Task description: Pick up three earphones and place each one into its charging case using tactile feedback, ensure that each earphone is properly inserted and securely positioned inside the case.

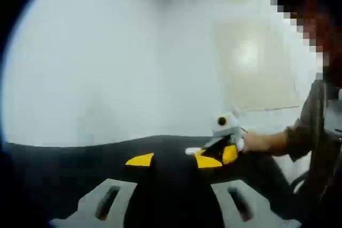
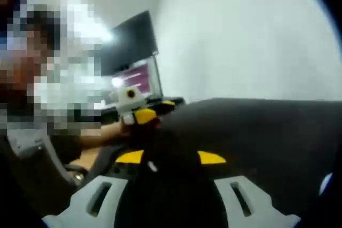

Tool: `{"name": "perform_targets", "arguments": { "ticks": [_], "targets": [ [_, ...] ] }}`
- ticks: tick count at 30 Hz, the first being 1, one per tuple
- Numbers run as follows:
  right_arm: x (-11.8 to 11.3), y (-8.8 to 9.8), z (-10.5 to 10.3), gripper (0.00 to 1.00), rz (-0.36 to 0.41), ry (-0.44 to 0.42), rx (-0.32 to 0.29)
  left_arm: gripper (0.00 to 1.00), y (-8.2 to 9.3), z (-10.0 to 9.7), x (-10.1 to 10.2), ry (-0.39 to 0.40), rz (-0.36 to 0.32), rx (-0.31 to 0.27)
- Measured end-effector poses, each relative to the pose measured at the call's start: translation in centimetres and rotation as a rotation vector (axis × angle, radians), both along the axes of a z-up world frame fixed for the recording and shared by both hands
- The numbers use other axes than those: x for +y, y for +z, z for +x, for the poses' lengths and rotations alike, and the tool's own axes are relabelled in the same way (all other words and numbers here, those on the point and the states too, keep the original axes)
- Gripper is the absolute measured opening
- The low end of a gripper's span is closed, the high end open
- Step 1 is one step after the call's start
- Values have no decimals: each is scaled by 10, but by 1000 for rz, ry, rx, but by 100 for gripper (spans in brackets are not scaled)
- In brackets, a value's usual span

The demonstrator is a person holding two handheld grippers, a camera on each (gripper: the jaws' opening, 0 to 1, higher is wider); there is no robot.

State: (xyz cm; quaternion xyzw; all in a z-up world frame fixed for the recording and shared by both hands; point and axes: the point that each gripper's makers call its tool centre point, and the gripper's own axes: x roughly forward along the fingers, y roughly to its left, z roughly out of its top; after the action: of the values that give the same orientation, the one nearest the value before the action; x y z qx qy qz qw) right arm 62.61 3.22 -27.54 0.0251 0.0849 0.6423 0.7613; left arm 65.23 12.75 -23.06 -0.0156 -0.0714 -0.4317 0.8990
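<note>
One small white piece, perhaps an earphone (image 1: 192, 151), sits at the right gripper's (image 1: 214, 159) yellow tips, though blur leaves it uncertain. No charging case can be made out on the black counter (image 1: 160, 148). Both pairs of jaws stand open, and the left gripper (image 2: 140, 117) hovers well apart across the counter.

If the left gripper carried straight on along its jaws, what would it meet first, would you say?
Probably just the black table surface beyond the left gripper's yellow tips; nothing lies between the open jaws. The right gripper sits off to the right, though depth is hard to judge.
</note>
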Motion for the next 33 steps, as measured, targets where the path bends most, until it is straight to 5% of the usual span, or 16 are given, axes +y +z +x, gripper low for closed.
{"name": "perform_targets", "arguments": {
  "ticks": [2,4,7,10,16,21,25,32,33],
  "targets": [
    [1,-10,1,43,-71,-11,-63,33,1,6,8,49,-17,1],
    [2,-17,2,44,-120,-29,-25,45,13,11,19,67,-125,10],
    [7,-9,-7,48,-86,-30,119,57,24,14,29,69,-222,7],
    [10,5,-15,51,-14,-62,93,86,30,19,30,83,-276,8],
    [10,-23,-16,50,-201,-110,-56,86,26,20,30,110,-213,-16],
    [18,-25,-14,50,-193,-103,-33,86,22,22,34,149,-181,-20],
    [25,-27,-6,50,-202,-95,-61,75,20,23,46,250,-83,-75],
    [29,-49,3,50,-318,-70,-125,73,28,22,55,268,-121,-97],
    [31,-47,3,50,-286,-80,-122,73,29,22,55,269,-122,-100]
  ]
}}
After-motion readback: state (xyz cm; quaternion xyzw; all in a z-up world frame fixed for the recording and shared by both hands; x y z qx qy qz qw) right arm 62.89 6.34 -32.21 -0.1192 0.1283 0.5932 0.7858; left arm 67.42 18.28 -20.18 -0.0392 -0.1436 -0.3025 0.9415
